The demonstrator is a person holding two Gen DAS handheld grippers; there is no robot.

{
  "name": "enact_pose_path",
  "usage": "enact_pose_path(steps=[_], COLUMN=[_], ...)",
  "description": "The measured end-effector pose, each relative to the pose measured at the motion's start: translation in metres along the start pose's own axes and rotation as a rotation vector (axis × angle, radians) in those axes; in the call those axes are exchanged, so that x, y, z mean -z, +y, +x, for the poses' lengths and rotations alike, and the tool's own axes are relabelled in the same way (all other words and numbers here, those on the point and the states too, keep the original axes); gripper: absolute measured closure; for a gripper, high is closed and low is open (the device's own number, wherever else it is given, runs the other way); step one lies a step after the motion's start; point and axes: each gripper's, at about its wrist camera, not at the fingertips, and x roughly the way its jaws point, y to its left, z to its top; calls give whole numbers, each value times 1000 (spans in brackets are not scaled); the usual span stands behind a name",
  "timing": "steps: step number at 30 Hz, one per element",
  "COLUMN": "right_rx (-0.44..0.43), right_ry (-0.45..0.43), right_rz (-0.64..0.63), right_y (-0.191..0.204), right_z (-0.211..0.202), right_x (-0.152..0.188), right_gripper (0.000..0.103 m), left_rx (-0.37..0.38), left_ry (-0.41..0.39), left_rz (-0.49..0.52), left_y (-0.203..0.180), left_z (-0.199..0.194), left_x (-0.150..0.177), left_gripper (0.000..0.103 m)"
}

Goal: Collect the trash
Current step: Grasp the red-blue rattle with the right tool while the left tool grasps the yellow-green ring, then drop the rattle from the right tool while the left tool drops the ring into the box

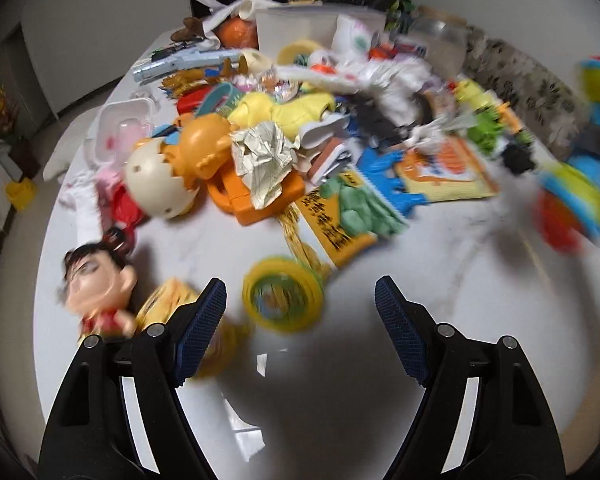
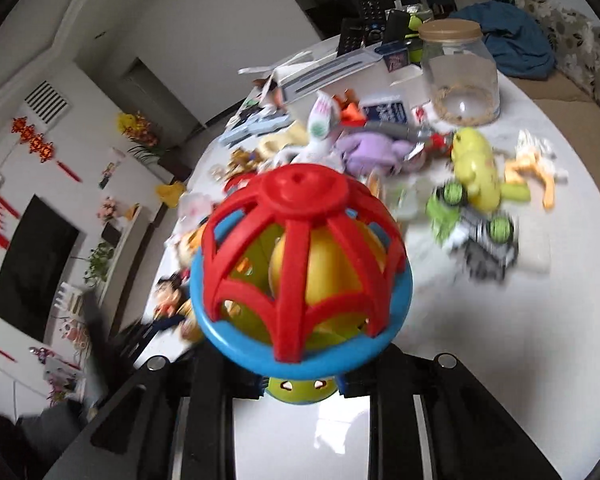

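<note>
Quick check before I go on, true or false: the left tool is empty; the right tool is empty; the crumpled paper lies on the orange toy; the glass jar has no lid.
1. The left tool is empty. True: its jaws stand open above the table.
2. The right tool is empty. False: it grips the cage ball toy.
3. The crumpled paper lies on the orange toy. True.
4. The glass jar has no lid. False: a tan lid closes it.

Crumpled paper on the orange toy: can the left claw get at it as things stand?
Probably yes: the left claw is open and empty, and the crumpled paper lies on top of the pile, uncovered. A yellow ring toy sits between.
</note>
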Motion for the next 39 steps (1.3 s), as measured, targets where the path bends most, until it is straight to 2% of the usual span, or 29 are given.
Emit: enact_pose_path(steps=[1, 2, 3, 5, 8, 9, 10, 16, 18, 25, 30, 35, 37, 38, 39], right_rx=[3, 6, 7, 6, 6, 2, -4, -61, -77, -118, -136, -131, -125, -117, -104], right_ry=[6, 13, 19, 25, 27, 29, 29, 32, 41, 82, 187, 348, 422, 458, 503], right_rz=[-2, -2, 3, 11, 10, 9, 7, -39, -65, -183, -276, -334, -359, -372, -387], right_y=[1, 3, 2, 1, -1, -2, -3, 1, 3, 8, 6, -7, -12, -15, -20], right_z=[-3, -8, -10, -16, -21, -22, -23, -36, -44, -92, -119, -109, -91, -80, -65], right_x=[8, 16, 22, 33, 43, 44, 45, 49, 53, 79, 119, 170, 192, 204, 216], right_gripper=[80, 80, 80, 80, 80, 80, 80, 80, 80, 80, 80, 80, 77, 71, 65], left_rx=[-10, -12, 4, 20, 34, 44, 60, 82, 73, 122, 156, 176, 150, 140, 131], left_ry=[11, 39, 5, 11, 9, 2, -3, -70, -80, -111, -33, 82, 114, 146, 169], left_rz=[7, 13, 7, 13, -18, -31, -50, -85, -77, -38, 12, 36, 68, 87, 111], left_y=[-1, 0, 2, 2, 0, 0, 0, -15, -30, -97, -148, -178, -185, -188, -189], left_z=[10, 25, 23, 17, 1, -9, -23, -101, -117, -180, -191, -171, -158, -146, -132], left_x=[-1, -1, -1, -3, -1, 0, 1, 15, 25, 66, 113, 155, 169, 178, 188], left_gripper=[36, 49, 58, 70, 73, 80, 81, 81, 81, 81, 81, 81, 71, 46, 33])
